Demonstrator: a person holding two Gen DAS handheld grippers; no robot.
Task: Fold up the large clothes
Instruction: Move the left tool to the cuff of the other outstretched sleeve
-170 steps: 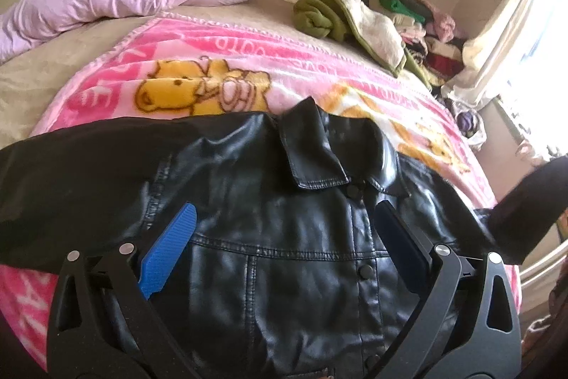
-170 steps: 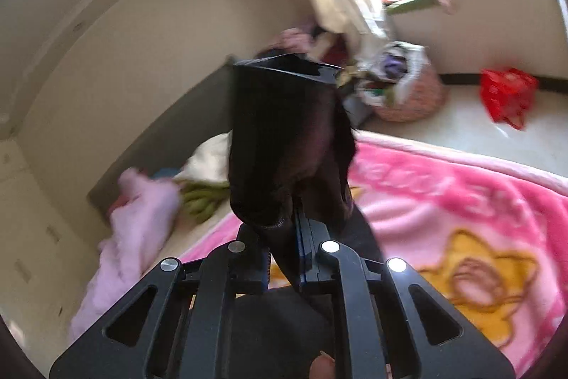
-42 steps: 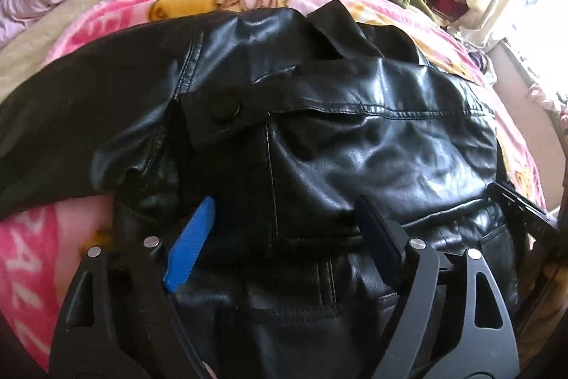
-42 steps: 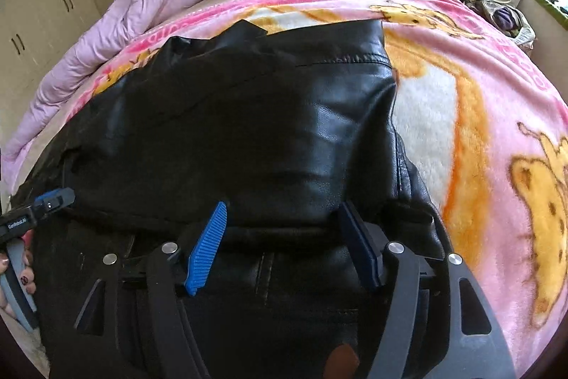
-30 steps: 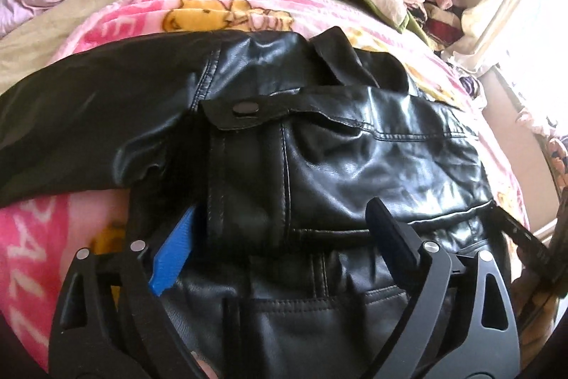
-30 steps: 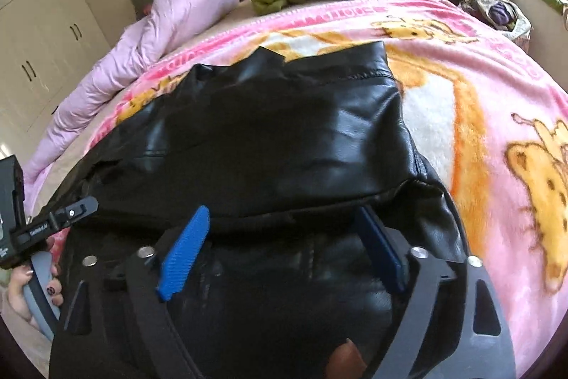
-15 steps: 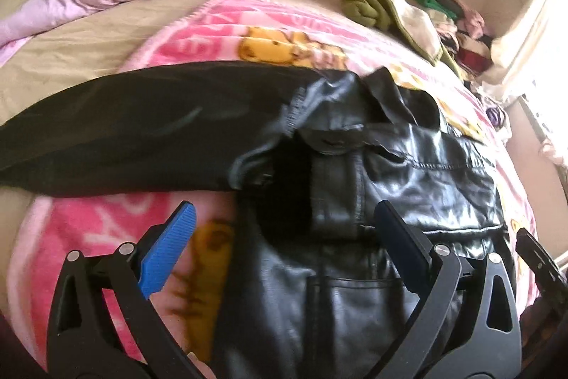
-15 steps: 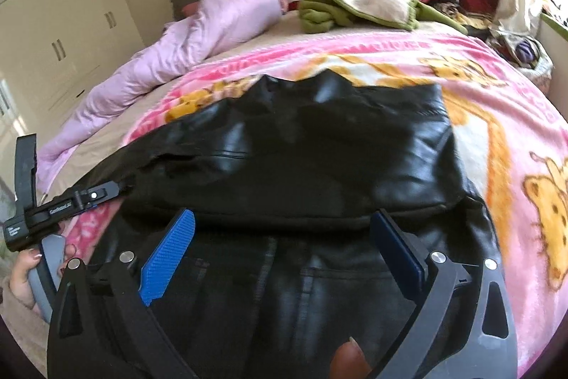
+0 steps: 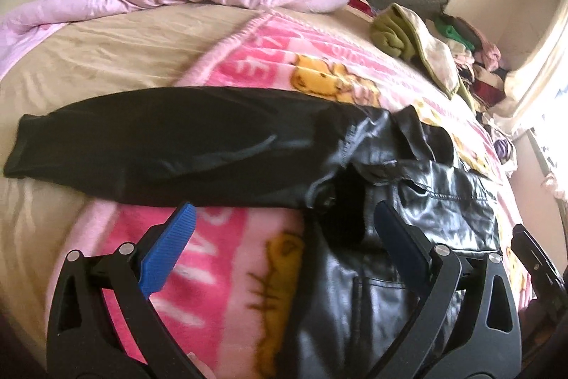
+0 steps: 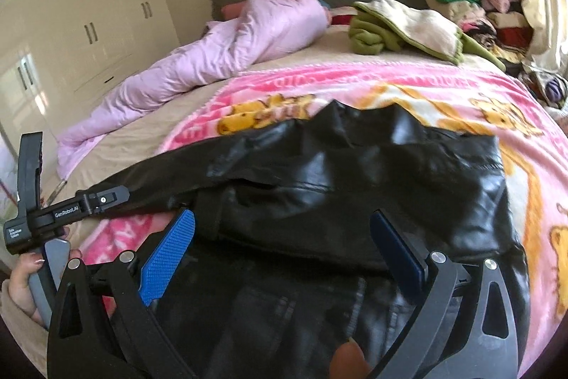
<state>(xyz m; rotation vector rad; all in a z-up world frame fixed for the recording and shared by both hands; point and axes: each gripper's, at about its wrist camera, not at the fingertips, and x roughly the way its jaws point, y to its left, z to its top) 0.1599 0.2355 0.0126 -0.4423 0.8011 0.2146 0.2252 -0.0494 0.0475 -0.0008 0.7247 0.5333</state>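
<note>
Black leather makes up the jacket (image 9: 436,201), which lies on the pink cartoon blanket (image 9: 248,254) spread over the bed (image 9: 106,52); its body is partly folded over itself, and one long sleeve (image 9: 170,144) stretches flat toward the bed's left edge, its cuff resting on the beige sheet. From the right wrist view the jacket (image 10: 355,187) fills the near middle of the blanket (image 10: 443,91), collar pointing toward the headboard. The left hand-held gripper (image 9: 284,229) hovers over the blanket and the jacket's near side with its blue-padded fingers spread wide and nothing between them. The right hand-held gripper (image 10: 284,237) likewise stands wide apart above the jacket's lower part, gripping nothing. At the far left of the right wrist view the left hand (image 10: 25,286) holds its tool by the handle. Toward the head of the bed lies a crumpled lilac quilt (image 10: 227,48), and beside it a green and cream garment (image 10: 401,27). More clothes (image 10: 475,2) are piled at the bed's far right corner. Cream wardrobe doors (image 10: 88,16) line the wall beyond the bed's left edge.
</note>
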